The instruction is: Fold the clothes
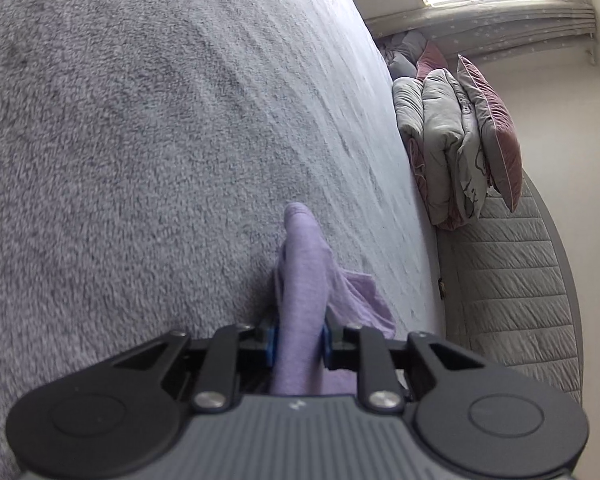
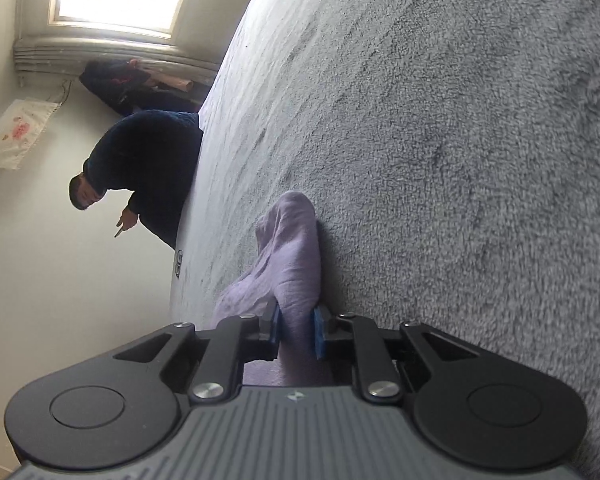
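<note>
The left gripper clamps a bunched fold of the thin lilac knit garment, which lies on the grey fleece bedspread. The right gripper likewise pinches a fold of the garment. The cloth appears light, limp and non-slippery; hold it at edges or corners. The fleece looks deep-piled and soft.

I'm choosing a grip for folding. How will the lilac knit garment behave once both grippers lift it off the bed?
Probably floppy: the lilac knit garment bunches and creases where the left gripper pinches it. Likely light, since the right gripper holds a thin fold. Its soft weave seems unlikely to slip from the blue pads.
</note>
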Demonstrator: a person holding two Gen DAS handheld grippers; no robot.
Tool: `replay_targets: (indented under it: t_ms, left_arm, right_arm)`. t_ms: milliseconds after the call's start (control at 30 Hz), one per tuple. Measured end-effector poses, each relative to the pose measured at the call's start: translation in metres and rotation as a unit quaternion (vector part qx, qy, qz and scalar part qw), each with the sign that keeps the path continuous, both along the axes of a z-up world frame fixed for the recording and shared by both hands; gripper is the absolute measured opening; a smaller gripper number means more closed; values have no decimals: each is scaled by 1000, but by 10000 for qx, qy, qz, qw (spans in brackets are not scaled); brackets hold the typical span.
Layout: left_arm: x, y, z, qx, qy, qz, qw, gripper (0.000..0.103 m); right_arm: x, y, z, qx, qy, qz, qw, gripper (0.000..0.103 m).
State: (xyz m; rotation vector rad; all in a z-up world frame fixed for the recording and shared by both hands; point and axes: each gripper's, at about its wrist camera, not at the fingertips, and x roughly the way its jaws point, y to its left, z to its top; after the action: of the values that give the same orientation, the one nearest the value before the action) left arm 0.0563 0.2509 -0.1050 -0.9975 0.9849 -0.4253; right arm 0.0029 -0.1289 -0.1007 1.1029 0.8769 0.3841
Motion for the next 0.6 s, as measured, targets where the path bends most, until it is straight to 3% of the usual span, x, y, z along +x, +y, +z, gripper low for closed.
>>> replay_targets:
  t_ms: [267,400,500,600]
  left_arm:
    - [5,3,-4,-152,90,30,9998,22]
    - [7,5,-3,-229,150,-4,9996,25]
    - [10,6,-1,-405,225,-66,9989,35]
    - [14,6,1,-429,279,-84,9987,44]
  right_arm:
    - [11,8,1,-17,-53,97,9999,25]
    - [16,9,1,55,-47,145,9999,33]
    - [19,10,4,95,-76,247,9996,42]
    - [25,16,8,-27,-90,334,9994,43]
